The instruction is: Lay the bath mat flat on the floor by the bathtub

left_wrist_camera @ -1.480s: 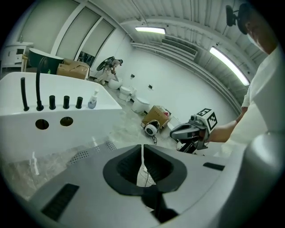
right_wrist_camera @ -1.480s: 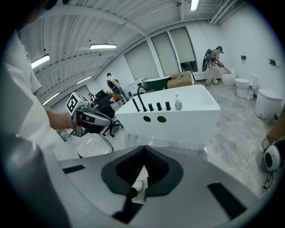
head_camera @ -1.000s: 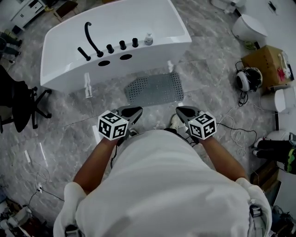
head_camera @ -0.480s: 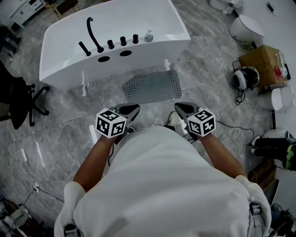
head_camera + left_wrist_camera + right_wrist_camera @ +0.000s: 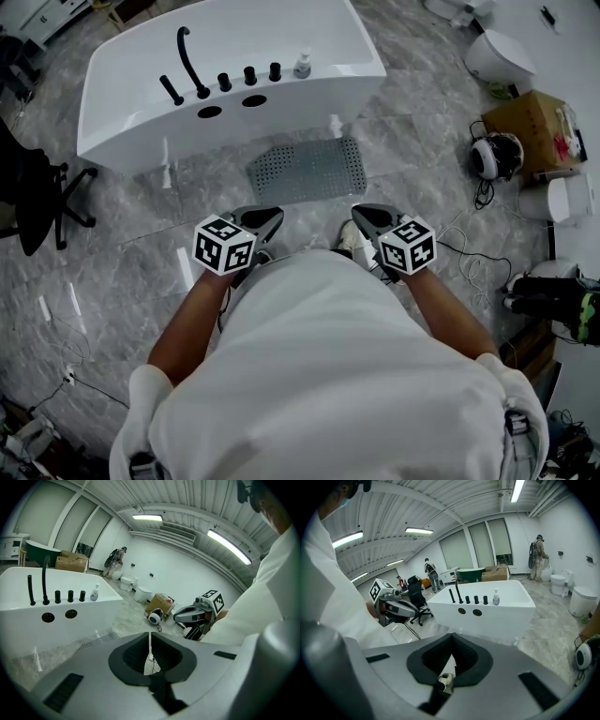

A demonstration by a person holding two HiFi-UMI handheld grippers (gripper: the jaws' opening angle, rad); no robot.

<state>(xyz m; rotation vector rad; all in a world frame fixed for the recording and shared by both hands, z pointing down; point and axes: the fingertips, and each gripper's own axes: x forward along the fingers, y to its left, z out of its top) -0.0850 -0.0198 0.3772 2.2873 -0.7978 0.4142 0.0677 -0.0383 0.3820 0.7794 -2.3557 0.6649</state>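
Both forearms reach forward, holding the left gripper (image 5: 270, 218) and right gripper (image 5: 363, 215) level, side by side, just short of the bath mat (image 5: 307, 170), jaws pressed together on nothing.

This is a large industrial hall fitted out as a mock bathroom, not a home. A freestanding white bathtub (image 5: 141, 131) stands in the open on a grey marble-look floor (image 5: 122, 253). Around it are toilets (image 5: 583, 599) at the far right, a cardboard box (image 5: 530, 122), loose cables (image 5: 469, 248) and an office chair (image 5: 33, 197). Overhead, a ribbed metal ceiling (image 5: 440, 508) carries strip lights (image 5: 232, 545), and tall windows (image 5: 487, 541) line the far wall.
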